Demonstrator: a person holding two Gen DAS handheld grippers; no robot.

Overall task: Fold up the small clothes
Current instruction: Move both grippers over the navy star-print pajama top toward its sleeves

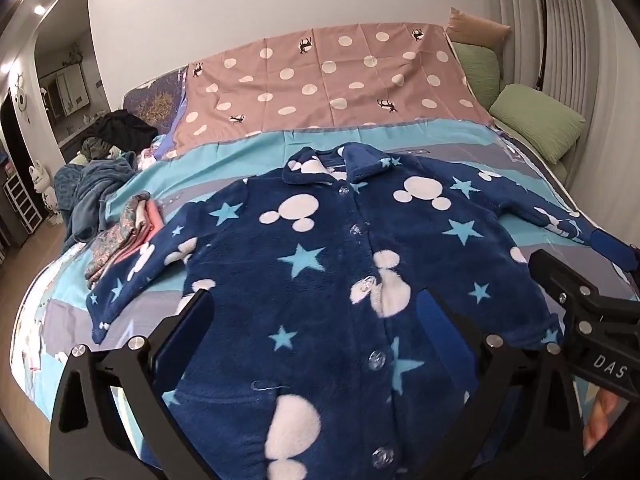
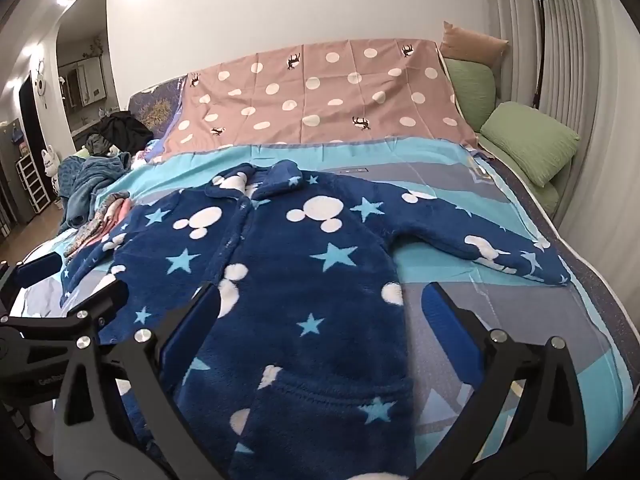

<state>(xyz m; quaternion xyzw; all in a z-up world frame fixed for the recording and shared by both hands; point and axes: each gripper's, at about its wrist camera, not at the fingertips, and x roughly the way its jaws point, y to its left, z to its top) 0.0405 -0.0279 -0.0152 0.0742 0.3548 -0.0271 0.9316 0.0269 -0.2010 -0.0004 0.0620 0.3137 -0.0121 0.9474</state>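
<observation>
A navy fleece jacket (image 1: 320, 248) with white mouse heads and light blue stars lies flat on the bed, front up and buttoned, with its collar at the far end and both sleeves spread out. My left gripper (image 1: 316, 312) hovers open over the lower front, one finger over the left edge and the other right of the button line. My right gripper (image 2: 320, 312) stands open over the jacket's (image 2: 280, 264) right hem, its right finger above bare sheet. Nothing is pinched in either. Each gripper shows in the other's view: the right gripper (image 1: 580, 254) and the left gripper (image 2: 74, 280).
The bed has a teal and grey striped sheet (image 1: 240, 152) and a pink dotted cloth (image 1: 320, 80) behind. A small folded stack (image 1: 124, 240) lies by the left sleeve, with a heap of clothes (image 1: 96, 184) beyond. Green pillows (image 1: 540, 124) and a floor lamp (image 1: 542, 20) stand at the right.
</observation>
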